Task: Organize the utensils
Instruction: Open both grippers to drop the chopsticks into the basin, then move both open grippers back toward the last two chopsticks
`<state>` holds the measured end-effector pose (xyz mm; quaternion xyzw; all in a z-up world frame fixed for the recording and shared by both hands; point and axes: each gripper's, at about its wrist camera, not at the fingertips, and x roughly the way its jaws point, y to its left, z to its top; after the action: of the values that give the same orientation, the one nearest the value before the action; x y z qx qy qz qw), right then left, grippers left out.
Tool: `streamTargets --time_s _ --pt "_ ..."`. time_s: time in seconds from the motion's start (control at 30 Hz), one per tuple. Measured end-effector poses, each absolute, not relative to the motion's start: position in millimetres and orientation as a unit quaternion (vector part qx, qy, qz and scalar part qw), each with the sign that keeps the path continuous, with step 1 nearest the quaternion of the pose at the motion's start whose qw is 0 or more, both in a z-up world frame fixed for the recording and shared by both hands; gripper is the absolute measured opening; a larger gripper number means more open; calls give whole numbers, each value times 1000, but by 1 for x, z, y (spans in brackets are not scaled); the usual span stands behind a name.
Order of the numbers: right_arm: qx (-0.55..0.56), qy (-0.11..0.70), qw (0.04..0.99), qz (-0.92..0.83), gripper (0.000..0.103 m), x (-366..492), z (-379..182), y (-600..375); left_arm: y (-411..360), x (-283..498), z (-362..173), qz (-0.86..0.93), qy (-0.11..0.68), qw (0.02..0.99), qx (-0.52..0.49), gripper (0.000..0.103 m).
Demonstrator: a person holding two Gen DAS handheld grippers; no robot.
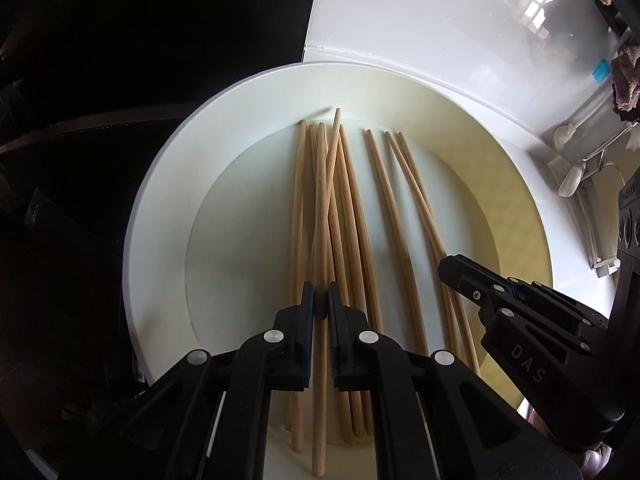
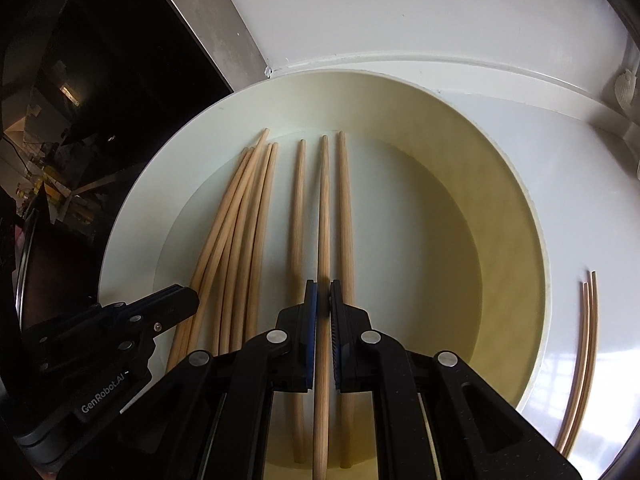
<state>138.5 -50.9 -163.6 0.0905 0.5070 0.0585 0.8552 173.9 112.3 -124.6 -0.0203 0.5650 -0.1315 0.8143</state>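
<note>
A white oblong tray (image 1: 168, 208) (image 2: 132, 216) holds several wooden chopsticks lying lengthwise. My left gripper (image 1: 321, 300) is shut on one chopstick (image 1: 326, 208) at the left bundle (image 1: 348, 216); that chopstick crosses the others. It shows at lower left of the right wrist view (image 2: 176, 300). My right gripper (image 2: 323, 298) is shut on one chopstick (image 2: 324, 208) lying between two others (image 2: 298, 216) (image 2: 346, 208). It shows at right of the left wrist view (image 1: 456, 270), over the right group (image 1: 416, 200).
The tray sits on a white counter (image 1: 420, 20) with a dark drop-off at left (image 1: 120, 60). Three more chopsticks (image 2: 584, 360) lie on the counter right of the tray. Spoons (image 1: 576, 176) and a rag (image 1: 624, 76) lie at far right.
</note>
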Motion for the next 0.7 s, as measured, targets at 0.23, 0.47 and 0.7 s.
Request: streamTargets --time_s 0.23,0.47,0.7 --pt "102 512 851 59 8 143 -167 -54 121 174 -120 -122 560 819 -18 32" --pt "90 491 865 54 8 131 -148 -59 130 167 -99 -107 531 841 -15 61" --pt "90 463 880 54 26 107 -124 -70 138 156 -76 -97 508 855 -14 82"
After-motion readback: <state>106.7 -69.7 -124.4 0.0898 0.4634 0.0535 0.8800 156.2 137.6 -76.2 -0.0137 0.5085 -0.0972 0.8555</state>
